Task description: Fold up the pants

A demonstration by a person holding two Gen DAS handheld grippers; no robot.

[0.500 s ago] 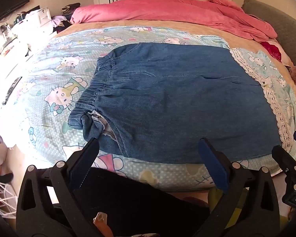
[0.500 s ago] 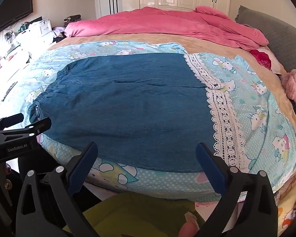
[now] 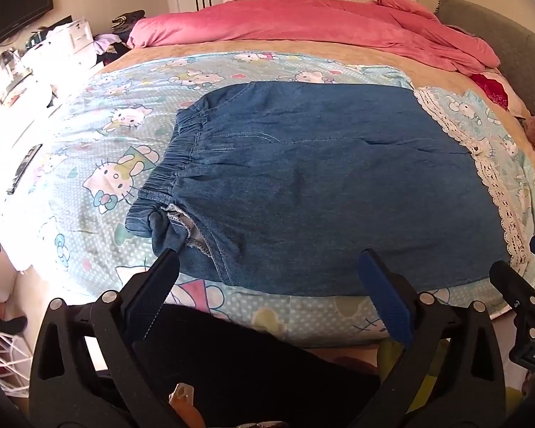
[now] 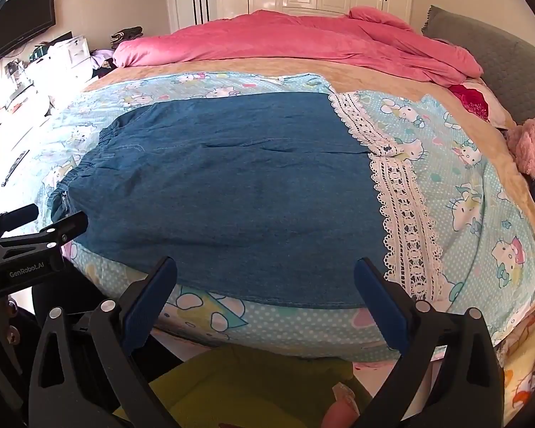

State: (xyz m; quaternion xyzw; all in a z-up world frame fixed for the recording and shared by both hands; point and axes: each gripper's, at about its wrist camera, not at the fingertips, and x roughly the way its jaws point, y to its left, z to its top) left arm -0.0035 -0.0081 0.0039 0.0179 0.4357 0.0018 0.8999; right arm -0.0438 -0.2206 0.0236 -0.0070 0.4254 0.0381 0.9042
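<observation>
Pants: blue denim, elastic gathered waistband, spread flat on the cartoon-cat sheet of the bed, lying along the bed's near edge; waistband toward the left edge, legs running right, hem ending just beside a white lace strip. One waistband corner bunched at the near-left, showing the pale inside seam.

Left gripper: jaws spread wide, grasping nothing, poised over the bed's near edge by the waistband end; its left finger's tip sits just at the bunched corner, contact uncertain.

Right gripper: jaws spread wide, empty, poised over the near edge by the leg end.

Pink duvet: heaped along the far edge.

Grey headboard: at the bed's right.
</observation>
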